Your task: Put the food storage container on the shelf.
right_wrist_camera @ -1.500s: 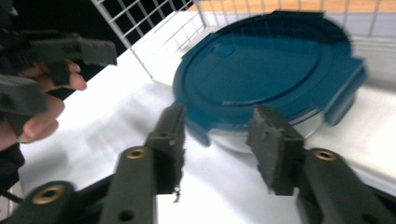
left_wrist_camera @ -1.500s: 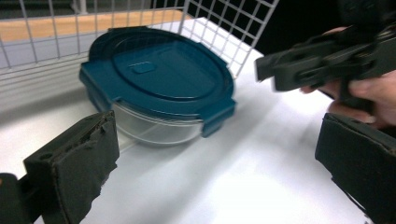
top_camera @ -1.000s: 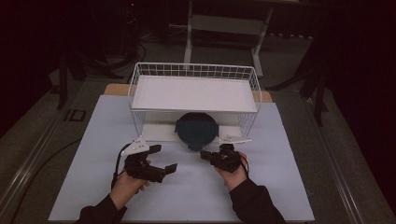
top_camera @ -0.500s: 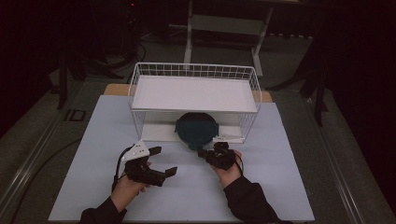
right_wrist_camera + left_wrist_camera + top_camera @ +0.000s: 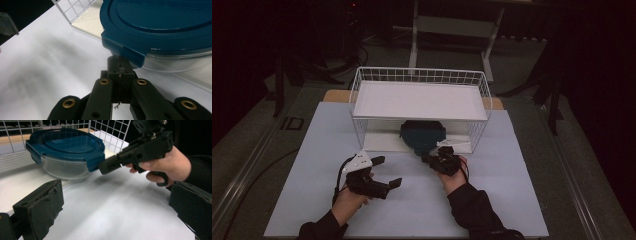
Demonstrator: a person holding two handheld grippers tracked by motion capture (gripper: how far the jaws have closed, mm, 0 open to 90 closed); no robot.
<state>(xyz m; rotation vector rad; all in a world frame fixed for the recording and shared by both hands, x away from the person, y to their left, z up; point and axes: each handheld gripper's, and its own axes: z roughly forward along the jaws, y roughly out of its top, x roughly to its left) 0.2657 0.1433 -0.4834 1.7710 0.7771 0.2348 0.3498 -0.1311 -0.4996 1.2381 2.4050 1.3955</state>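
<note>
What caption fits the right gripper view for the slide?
Right gripper, jaws shut, tips at the latch tab of the blue-lidded glass container.

White sheet (image 5: 322, 150) seen spread over table (image 5: 334, 95), wooden edge exposed at far corners. Dark floor (image 5: 257, 140) visible around table. Pale metal frame (image 5: 457, 25) seen standing beyond far side, dark stands (image 5: 552, 95) at right.

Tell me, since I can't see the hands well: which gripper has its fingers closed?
The right gripper, closed at the blue-lidded container's lid tab. The left gripper's fingers stand wide apart, holding nothing.
</note>
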